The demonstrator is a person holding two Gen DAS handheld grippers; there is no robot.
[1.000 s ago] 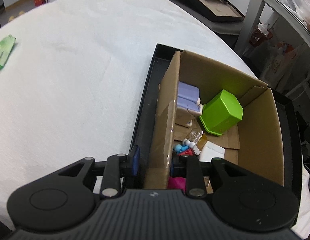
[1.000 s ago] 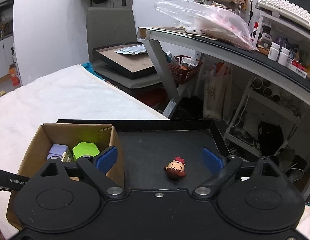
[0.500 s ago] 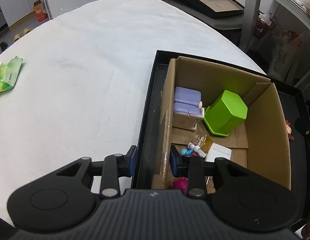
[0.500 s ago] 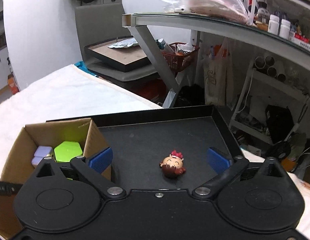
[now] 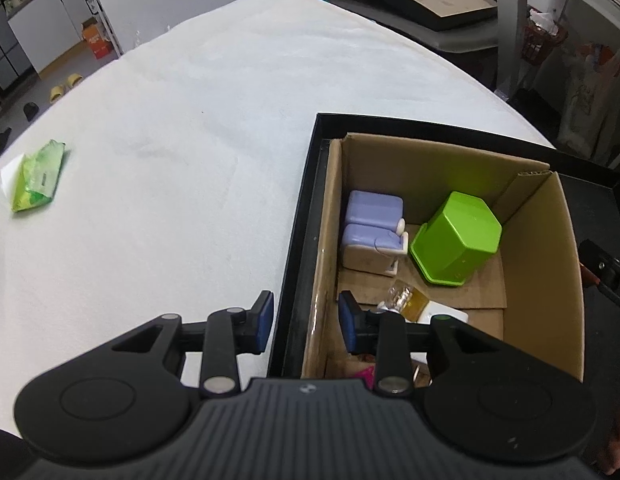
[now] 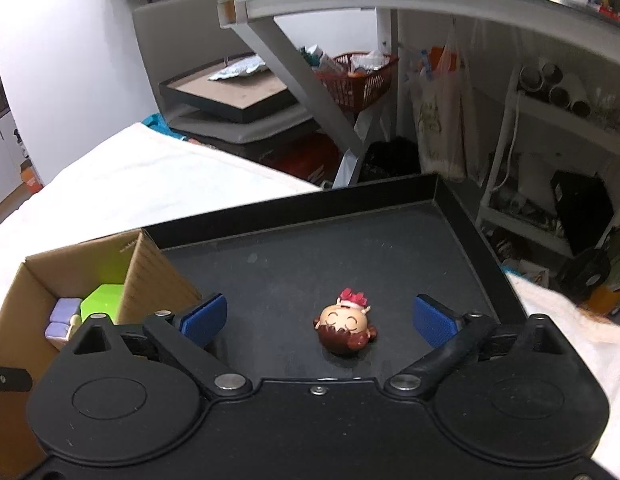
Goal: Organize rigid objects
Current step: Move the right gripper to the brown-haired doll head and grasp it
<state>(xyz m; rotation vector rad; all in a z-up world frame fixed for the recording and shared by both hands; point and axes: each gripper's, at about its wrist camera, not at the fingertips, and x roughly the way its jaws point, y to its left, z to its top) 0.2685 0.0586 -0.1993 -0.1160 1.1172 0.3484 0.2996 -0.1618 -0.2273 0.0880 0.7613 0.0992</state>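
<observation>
Sitting in the tray: a carton (image 5: 542, 264), open-topped, at the left end of the black tray (image 6: 350, 248).
Carton contents: a green tub (image 5: 458, 236) tipped on its side, two lilac blocks (image 5: 374, 220) beside it, a small clear bottle (image 5: 402, 298), a white card and something pink, mostly hidden by the claw.
Tray floor: one doll head (image 6: 344, 326) with a red bow, alone on the bare black part, right of the carton.
Counter: white cloth (image 5: 190, 160), with a green packet (image 5: 38, 180) well apart at far left.
In the way: the carton's left wall and the tray rim stand between the left claw's pads.
Left claw (image 5: 306, 322): straddling that wall, pads clear of it, jaws released, pointing steeply down.
Right claw (image 6: 318, 316): spread wide and closing, the doll head between the pads, untouched.
</observation>
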